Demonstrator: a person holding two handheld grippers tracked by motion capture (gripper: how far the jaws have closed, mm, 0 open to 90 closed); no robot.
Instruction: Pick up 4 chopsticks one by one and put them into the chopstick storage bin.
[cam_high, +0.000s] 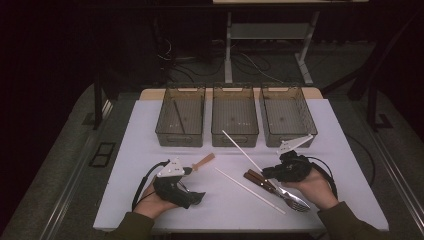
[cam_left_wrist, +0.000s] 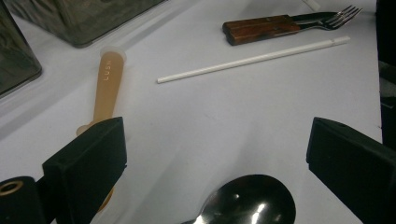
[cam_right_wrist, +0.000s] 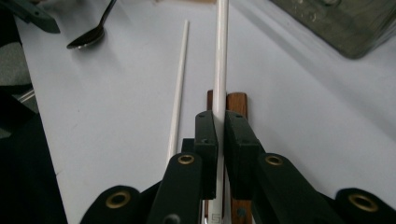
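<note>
My right gripper (cam_high: 266, 173) (cam_right_wrist: 220, 122) is shut on a long white stick (cam_high: 240, 149) (cam_right_wrist: 220, 60), which slants away up-left above the table. Under it lie the wooden-handled forks (cam_high: 272, 185) (cam_right_wrist: 236, 103) (cam_left_wrist: 261, 29). A second white stick (cam_high: 250, 190) (cam_left_wrist: 252, 58) (cam_right_wrist: 180, 84) lies flat on the white table (cam_high: 330, 150). My left gripper (cam_high: 195, 196) (cam_left_wrist: 217, 135) rests open near the front left, with the bowl of a metal spoon (cam_left_wrist: 250, 203) (cam_right_wrist: 88, 37) lying between its jaws, untouched. A tan-handled utensil (cam_high: 204, 161) (cam_left_wrist: 109, 81) lies just beyond its left jaw.
Three smoky clear bins stand in a row at the back: the left bin (cam_high: 162, 131) has a dark thin utensil (cam_high: 178, 118) in it, then the middle bin (cam_high: 235, 136) and the right bin (cam_high: 270, 137). The table's front edge runs just below both hands.
</note>
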